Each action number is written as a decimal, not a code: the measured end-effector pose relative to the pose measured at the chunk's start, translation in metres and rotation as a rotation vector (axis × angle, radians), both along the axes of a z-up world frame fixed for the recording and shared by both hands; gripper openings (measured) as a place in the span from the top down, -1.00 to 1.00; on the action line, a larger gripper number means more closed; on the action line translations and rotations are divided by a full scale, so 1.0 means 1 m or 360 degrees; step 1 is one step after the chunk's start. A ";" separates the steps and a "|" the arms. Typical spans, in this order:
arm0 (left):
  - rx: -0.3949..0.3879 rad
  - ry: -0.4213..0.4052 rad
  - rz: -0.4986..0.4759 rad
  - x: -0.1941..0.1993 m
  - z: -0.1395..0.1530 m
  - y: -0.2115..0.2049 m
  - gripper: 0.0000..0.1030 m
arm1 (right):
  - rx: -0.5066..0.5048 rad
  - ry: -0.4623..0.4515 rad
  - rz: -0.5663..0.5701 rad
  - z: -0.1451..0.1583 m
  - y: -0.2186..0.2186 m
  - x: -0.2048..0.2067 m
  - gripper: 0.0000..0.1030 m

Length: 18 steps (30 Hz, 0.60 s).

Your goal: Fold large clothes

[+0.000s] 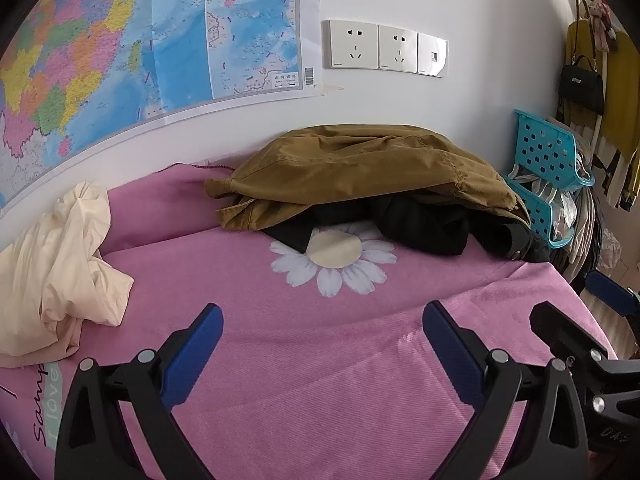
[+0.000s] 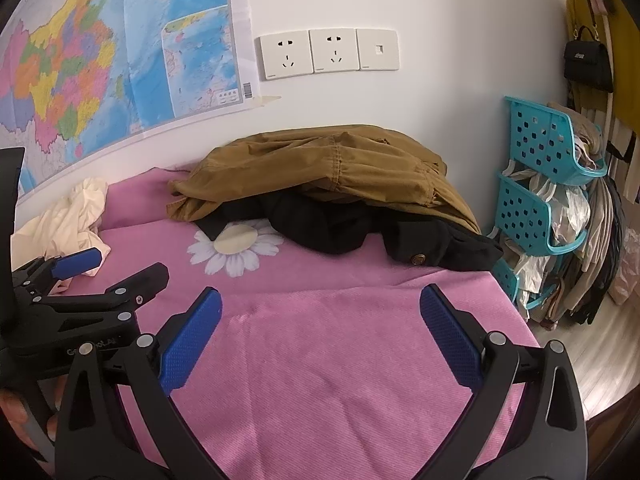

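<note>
Open stretch of pink woven bedspread (image 1: pixel 320 360) directly ahead of both wide-spread grippers, bare as far as the printed white daisy (image 1: pixel 334 258). Far edge blocked by heaped mustard-brown cotton jacket (image 1: pixel 360 168) lying over a black garment (image 2: pixel 340 224), both against the white wall (image 2: pixel 440 80). Left side occupied by crumpled cream fabric (image 1: pixel 60 264) near the wall. Right edge of bed bounded by turquoise perforated plastic rack (image 2: pixel 532 184) stuffed with bags. Left gripper (image 2: pixel 116 264) close beside right gripper (image 2: pixel 320 312), narrowing sideways room between them.
</note>
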<state>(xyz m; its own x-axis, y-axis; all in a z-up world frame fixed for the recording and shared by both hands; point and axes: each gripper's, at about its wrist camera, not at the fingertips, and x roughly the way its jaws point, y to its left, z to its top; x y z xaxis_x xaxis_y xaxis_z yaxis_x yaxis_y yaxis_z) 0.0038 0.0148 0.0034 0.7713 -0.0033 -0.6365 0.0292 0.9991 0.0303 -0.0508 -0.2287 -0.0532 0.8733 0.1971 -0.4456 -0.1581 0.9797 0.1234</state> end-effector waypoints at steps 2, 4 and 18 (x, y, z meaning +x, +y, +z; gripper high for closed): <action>-0.0006 -0.0002 0.0005 -0.001 0.001 0.001 -0.88 | -0.0002 0.0001 -0.0001 0.000 0.000 0.000 -0.90; -0.0016 0.0001 0.0009 -0.001 0.001 0.002 -0.88 | 0.0000 -0.0002 0.0002 0.000 0.000 0.000 -0.90; -0.0020 0.0009 0.0021 0.000 0.001 0.003 -0.88 | -0.0008 -0.0001 0.0001 0.001 0.000 0.001 -0.90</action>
